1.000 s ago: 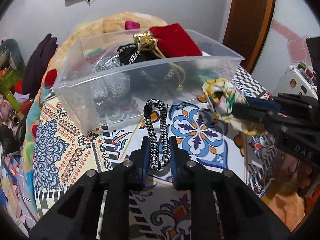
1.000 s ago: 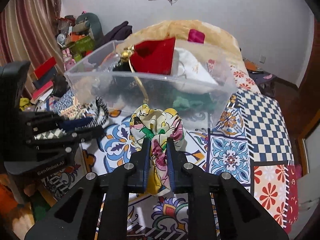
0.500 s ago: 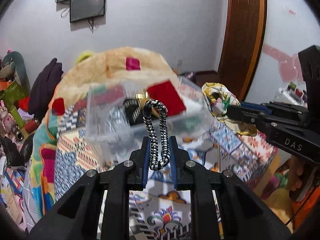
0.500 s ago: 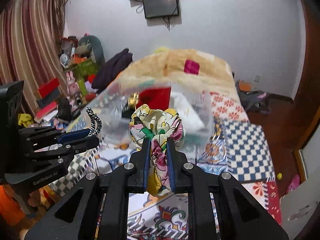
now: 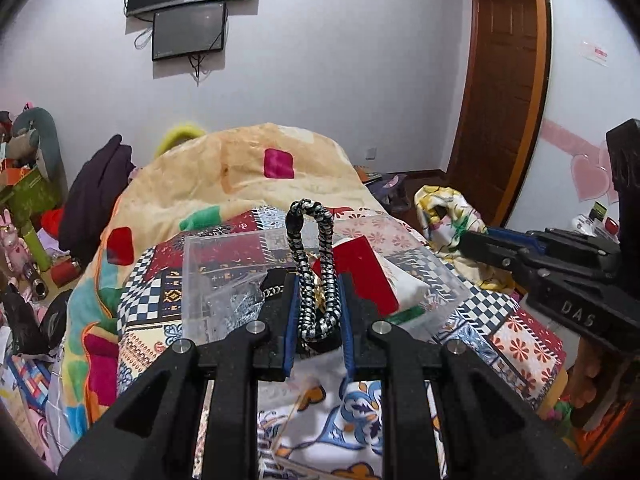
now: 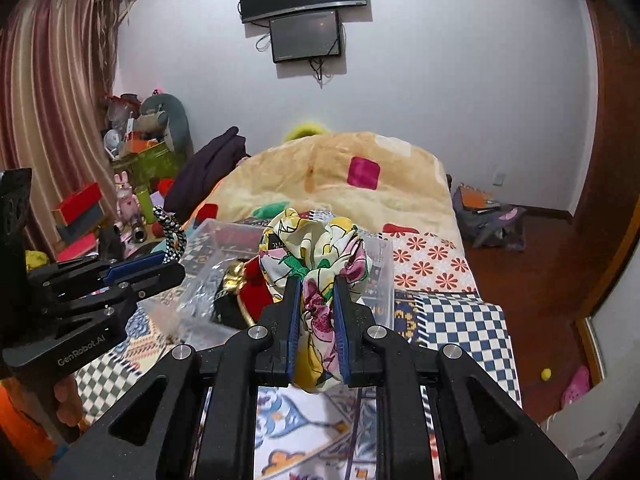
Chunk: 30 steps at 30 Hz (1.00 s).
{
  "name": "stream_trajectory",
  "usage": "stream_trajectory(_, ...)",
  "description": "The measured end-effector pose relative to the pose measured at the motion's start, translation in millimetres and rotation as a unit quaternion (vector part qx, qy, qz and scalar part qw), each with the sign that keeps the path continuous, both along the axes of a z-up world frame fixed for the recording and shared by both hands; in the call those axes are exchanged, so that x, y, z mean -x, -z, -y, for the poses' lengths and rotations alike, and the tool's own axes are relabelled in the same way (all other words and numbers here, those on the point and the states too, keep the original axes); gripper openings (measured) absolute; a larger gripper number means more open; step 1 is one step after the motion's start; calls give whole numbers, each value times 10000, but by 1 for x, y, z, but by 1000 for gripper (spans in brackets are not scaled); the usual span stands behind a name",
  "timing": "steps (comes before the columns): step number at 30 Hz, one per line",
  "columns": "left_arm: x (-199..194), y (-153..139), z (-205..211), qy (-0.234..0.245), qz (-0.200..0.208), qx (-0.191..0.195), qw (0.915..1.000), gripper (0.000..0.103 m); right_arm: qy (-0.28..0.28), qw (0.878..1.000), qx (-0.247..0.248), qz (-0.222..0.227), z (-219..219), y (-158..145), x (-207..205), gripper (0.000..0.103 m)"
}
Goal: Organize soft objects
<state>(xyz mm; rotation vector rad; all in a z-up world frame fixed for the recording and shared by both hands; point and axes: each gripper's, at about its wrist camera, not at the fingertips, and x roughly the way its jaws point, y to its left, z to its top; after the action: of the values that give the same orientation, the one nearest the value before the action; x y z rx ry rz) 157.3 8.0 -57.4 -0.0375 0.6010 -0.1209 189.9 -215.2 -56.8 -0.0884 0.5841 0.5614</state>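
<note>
My left gripper is shut on a black-and-white braided hair band that stands up between the fingers, held above the bed. My right gripper is shut on a floral fabric scrunchie. A clear plastic box sits on the patterned bedspread below and ahead of both grippers. It holds a red pouch, a silvery bag, a dark item and a white cloth. The right gripper with the scrunchie shows at the right of the left wrist view. The left gripper with the band shows at the left of the right wrist view.
A peach blanket is heaped behind the box. Clutter, toys and a dark garment crowd the left side by the curtain. A wooden door stands at the right. Two screens hang on the far wall.
Both grippers have risen well above the bed with their items still held. The clear box, close and large before, now sits lower and farther away.
</note>
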Motion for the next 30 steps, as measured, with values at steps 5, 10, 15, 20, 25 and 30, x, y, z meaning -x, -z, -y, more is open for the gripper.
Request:
stream_trajectory(5, -21, 16, 2, 40, -234, -14, 9997, 18, 78, 9995, 216, -207, -13, 18, -19, 14)
stream_trajectory(10, -40, 41, 5, 68, -563, -255, 9981, 20, 91, 9977, 454, -493, -20, 40, -35, 15)
stream_trajectory(15, -45, 53, 4, 39, -666, -364, 9971, 48, 12, 9964, 563, -640, -23, 51, -38, 18)
stream_trajectory(20, -44, 56, 3, 47, -721, -378, 9967, 58, 18, 9955, 660, -683, -24, 53, -38, 33)
stream_trajectory(25, -36, 50, -1, -6, -645, -334, 9974, 62, -24, 9961, 575, -675, -18, 47, -35, 54)
stream_trajectory(30, -13, 28, -7, -18, -340, -131, 9993, 63, -90, 9986, 294, -440, -8, 24, -20, 54)
